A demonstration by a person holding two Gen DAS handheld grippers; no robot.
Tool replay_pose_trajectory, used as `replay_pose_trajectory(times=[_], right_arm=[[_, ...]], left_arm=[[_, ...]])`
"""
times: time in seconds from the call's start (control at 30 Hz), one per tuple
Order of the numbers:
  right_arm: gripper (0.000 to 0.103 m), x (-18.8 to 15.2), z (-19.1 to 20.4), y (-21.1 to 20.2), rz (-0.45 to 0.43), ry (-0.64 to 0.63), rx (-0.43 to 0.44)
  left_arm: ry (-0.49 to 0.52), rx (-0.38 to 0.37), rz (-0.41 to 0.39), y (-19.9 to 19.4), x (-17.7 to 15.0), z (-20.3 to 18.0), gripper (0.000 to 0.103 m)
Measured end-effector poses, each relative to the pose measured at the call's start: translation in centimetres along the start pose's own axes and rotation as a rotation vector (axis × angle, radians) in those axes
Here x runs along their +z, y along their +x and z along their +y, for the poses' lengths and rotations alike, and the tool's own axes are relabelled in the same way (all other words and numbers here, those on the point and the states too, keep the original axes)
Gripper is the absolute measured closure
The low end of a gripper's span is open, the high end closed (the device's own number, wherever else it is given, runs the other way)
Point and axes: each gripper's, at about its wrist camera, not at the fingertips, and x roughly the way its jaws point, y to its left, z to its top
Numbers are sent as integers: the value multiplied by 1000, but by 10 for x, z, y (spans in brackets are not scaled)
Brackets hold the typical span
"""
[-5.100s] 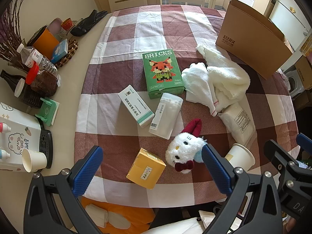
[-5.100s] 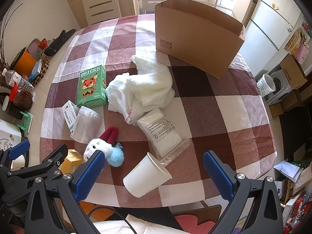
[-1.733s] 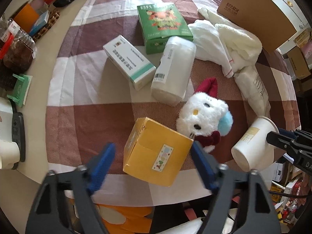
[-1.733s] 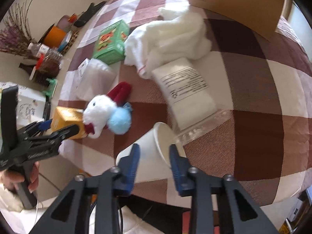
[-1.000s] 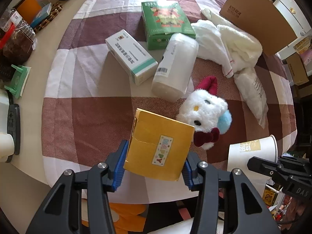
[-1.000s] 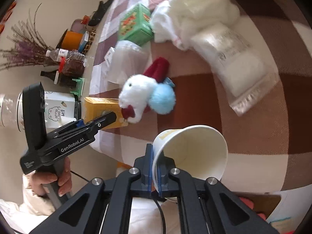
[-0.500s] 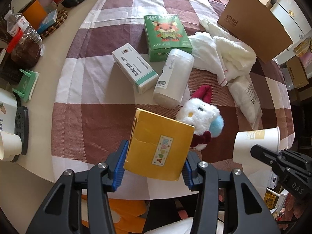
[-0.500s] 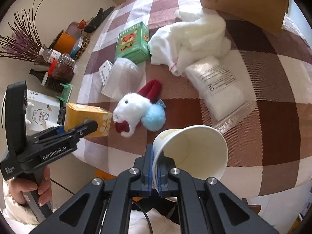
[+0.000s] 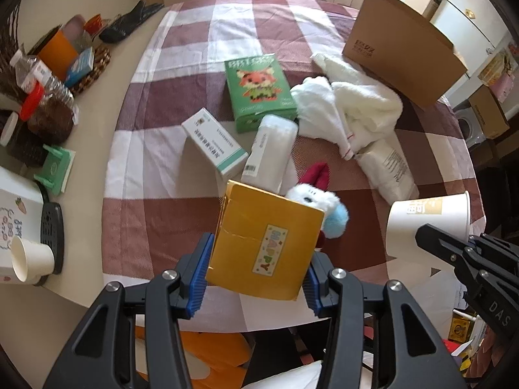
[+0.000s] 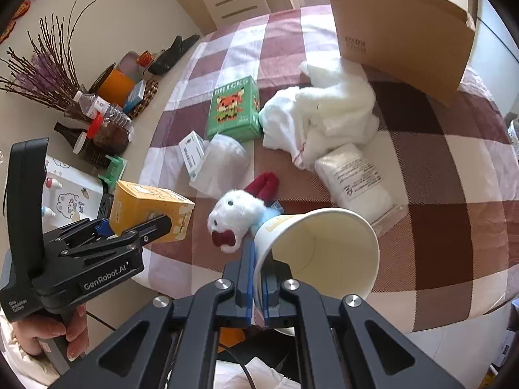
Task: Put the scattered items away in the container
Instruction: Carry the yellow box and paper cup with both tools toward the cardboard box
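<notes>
Clutter of bottles (image 9: 48, 103) lines the table's left edge. The left gripper (image 9: 256, 278) clamps a yellow box (image 9: 266, 240) above the table's near edge. Behind it on the checked cloth (image 9: 194, 48) lie a white carton (image 9: 214, 144), green bricks box (image 9: 259, 90), plush toy (image 10: 236, 217) and white towel (image 9: 350, 113). The right gripper (image 10: 256, 278) pinches the wall of a paper cup (image 10: 324, 253), lifted off the near right corner. The cardboard container (image 10: 399, 29) stands at the far right edge.

Towel heap (image 10: 319, 113) blocks cardboard box (image 10: 402, 32) front — bare cloth (image 10: 454, 175) to its right.
</notes>
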Motion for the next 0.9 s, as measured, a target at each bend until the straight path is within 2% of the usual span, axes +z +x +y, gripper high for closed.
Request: replay_pose_trajectory(times=[0.47, 0.9], right_arm=[[100, 0, -6, -24, -73, 62, -48], [100, 1, -44, -46, -142, 179, -96]], left_arm=[[161, -12, -36, -15, 13, -39, 53], [297, -39, -49, -12, 39, -88, 53]])
